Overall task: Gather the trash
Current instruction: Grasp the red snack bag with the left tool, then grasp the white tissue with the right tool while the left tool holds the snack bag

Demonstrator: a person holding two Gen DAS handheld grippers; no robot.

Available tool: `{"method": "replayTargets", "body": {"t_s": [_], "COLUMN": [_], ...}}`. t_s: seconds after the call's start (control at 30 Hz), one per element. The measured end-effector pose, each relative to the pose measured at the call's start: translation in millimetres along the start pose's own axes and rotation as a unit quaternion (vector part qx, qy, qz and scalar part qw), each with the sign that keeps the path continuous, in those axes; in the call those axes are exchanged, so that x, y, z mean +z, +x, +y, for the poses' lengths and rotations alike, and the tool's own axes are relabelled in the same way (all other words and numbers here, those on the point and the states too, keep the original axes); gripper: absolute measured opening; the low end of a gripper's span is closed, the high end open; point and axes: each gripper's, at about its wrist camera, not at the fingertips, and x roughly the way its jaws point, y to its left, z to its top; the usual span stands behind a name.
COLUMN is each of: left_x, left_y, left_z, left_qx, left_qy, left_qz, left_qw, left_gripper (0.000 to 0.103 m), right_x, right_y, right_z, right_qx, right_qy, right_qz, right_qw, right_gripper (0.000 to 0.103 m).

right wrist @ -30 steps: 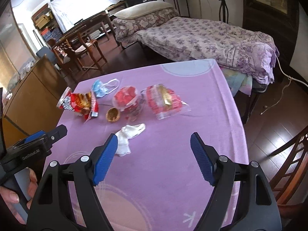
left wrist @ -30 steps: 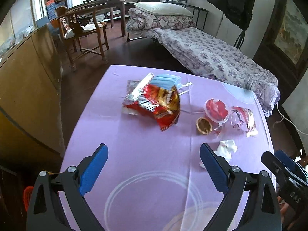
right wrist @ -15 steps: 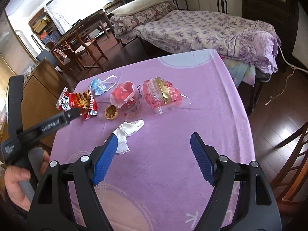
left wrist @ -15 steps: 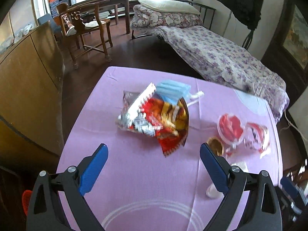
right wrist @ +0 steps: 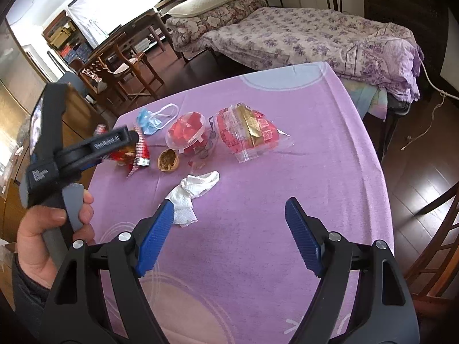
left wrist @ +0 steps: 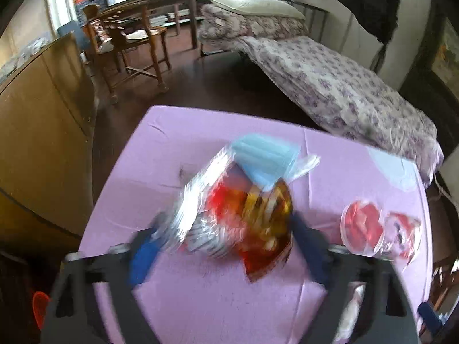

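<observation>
On the tabletop (right wrist: 330, 154) the snack bag (left wrist: 243, 218) lies between the spread fingers of the left hand-held gripper (left wrist: 226, 246), with the face mask (right wrist: 150, 119) just behind it. To its right come the nutshell (right wrist: 167, 164), lidded cup (right wrist: 189, 136) and packet (right wrist: 248, 132). The tissue (right wrist: 192, 193) lies nearer, touching the right hand-held gripper's (right wrist: 229, 240) left finger. The bed (right wrist: 301, 37) stands behind.

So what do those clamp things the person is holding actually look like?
Each gripper is a black plastic fork with silver rivets, its two jaws lined with ribbed blue pads. The left gripper, seen side-on, has white lettering and a grey trigger. The person's left hand is bare, with a dark sleeve.
</observation>
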Motion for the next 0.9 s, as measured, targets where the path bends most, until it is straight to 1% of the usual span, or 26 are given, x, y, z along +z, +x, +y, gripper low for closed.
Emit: {"method": "replayTargets", "body": {"t_s": [0.03,0.07,0.1,0.13,0.27,0.37,0.6,0.67,0.8,0.9], "left_x": [-1,-4,-7,-10,-22,-39,-74,-79,-78,-77], "left_y": [1,1,-2,-4,-22,-43,-67,-70,-73,-74], "left_z": [1,2,7,10,24,35,43,44,44,47], "left_qx": [-0.01,-0.021,-0.035,-0.038,-0.052,-0.074,-0.086,-0.093,-0.095,-0.099], "left_qy": [0.006,0.006,0.002,0.001,-0.007,-0.016,-0.011,-0.008,-0.003,-0.003], "left_qz": [0.006,0.01,0.012,0.012,0.011,0.01,0.011,0.011,0.002,-0.001], "left_qw": [0.9999,0.9997,0.9993,0.9992,0.9986,0.997,0.9961,0.9956,0.9955,0.9951], "left_gripper": [0.048,0.037,0.034,0.029,0.026,0.026,0.026,0.026,0.026,0.026], "right_x": [-1,0,0,0,-1,-1,-8,-11,-14,-12], "right_y": [-1,0,-1,-2,-3,-4,3,8,22,31], "right_z": [0,0,0,1,3,3,12,17,36,51], "right_qx": [0.0,0.0,0.002,0.004,0.005,0.006,0.001,0.002,-0.001,-0.003], "right_qy": [0.0,0.0,0.002,0.002,-0.001,0.0,-0.017,-0.023,-0.044,-0.059], "right_qz": [-0.001,-0.001,-0.002,-0.004,-0.007,-0.008,-0.002,-0.001,0.003,-0.01], "right_qw": [1.0,1.0,1.0,1.0,1.0,1.0,1.0,1.0,0.999,0.998], "right_gripper": [0.077,0.077,0.077,0.077,0.077,0.077,0.077,0.077,0.077,0.077]}}
